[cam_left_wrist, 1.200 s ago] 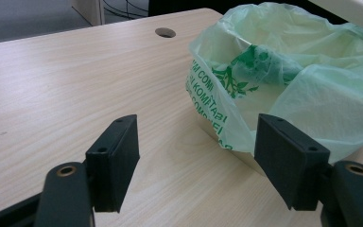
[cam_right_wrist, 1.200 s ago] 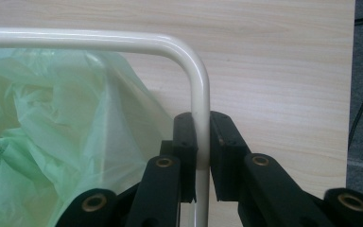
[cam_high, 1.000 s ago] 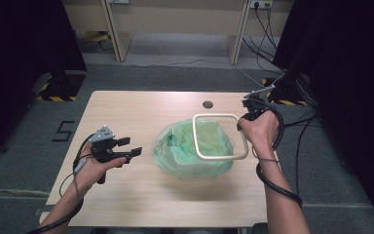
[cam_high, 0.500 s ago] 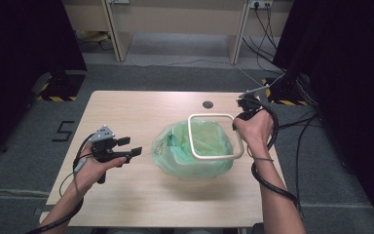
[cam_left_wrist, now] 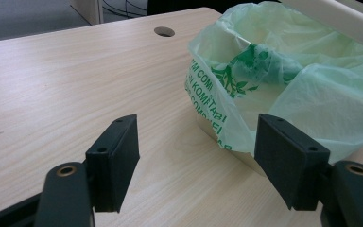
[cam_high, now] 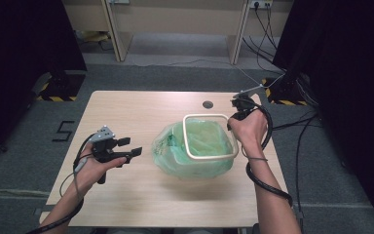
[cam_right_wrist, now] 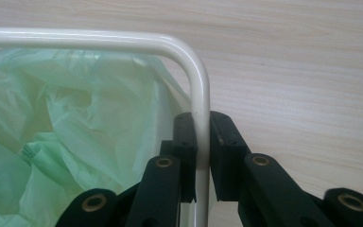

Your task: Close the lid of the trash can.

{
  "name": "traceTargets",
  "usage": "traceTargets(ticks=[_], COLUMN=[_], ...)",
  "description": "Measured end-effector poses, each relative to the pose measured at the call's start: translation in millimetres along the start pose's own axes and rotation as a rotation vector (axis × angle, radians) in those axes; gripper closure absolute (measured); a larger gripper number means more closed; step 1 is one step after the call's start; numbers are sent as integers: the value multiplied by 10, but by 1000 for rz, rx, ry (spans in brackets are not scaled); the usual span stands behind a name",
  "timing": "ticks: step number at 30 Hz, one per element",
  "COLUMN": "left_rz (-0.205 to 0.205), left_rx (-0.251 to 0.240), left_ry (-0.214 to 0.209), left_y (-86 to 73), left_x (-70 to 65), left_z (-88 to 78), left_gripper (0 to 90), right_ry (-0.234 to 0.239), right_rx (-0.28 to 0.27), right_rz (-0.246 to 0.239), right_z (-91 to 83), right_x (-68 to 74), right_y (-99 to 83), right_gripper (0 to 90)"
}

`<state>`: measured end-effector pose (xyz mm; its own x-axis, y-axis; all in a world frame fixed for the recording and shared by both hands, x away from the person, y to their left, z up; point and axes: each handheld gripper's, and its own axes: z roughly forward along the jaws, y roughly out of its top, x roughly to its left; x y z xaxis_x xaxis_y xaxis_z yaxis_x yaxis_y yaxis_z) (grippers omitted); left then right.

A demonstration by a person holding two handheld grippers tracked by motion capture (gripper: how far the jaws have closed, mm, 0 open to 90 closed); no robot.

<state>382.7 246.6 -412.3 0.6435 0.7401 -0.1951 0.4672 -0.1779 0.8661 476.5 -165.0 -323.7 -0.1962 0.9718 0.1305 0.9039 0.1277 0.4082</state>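
A pale green plastic bag [cam_high: 175,152] with green print lines a container in the middle of the wooden table [cam_high: 141,112]. A white rounded-rectangle frame [cam_high: 208,157] hangs over the bag's mouth. My right gripper [cam_high: 233,125] is shut on the frame's right side, with the bar clamped between the jaws [cam_right_wrist: 201,127] just below a rounded corner of the frame [cam_right_wrist: 99,40]. The bag [cam_right_wrist: 75,118] lies crumpled inside the frame. My left gripper [cam_high: 131,146] stands open to the left of the bag, holding nothing. Between its jaws [cam_left_wrist: 196,137] I see the bag's printed side [cam_left_wrist: 283,80] and the frame [cam_left_wrist: 331,19] above it.
A round cable hole [cam_high: 207,104] sits in the table behind the bag, also seen as the hole [cam_left_wrist: 164,31] in the left gripper view. Cables [cam_high: 292,126] trail off the table's right side. Bare tabletop lies to the left and in front of the bag.
My right gripper has carried the white frame a little to the left, more squarely over the bag. The left gripper has stayed open in the same place.
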Motion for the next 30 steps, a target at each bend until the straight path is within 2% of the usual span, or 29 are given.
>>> traceTargets(ticks=[30], left_rz=[1], left_rx=[1], left_ry=[-2], left_y=[-11], left_x=[-5], left_z=[8], left_gripper=[303], right_ry=[5], right_rx=[1], right_rz=[-18], right_z=[37], right_x=[191], right_y=[64], right_gripper=[819])
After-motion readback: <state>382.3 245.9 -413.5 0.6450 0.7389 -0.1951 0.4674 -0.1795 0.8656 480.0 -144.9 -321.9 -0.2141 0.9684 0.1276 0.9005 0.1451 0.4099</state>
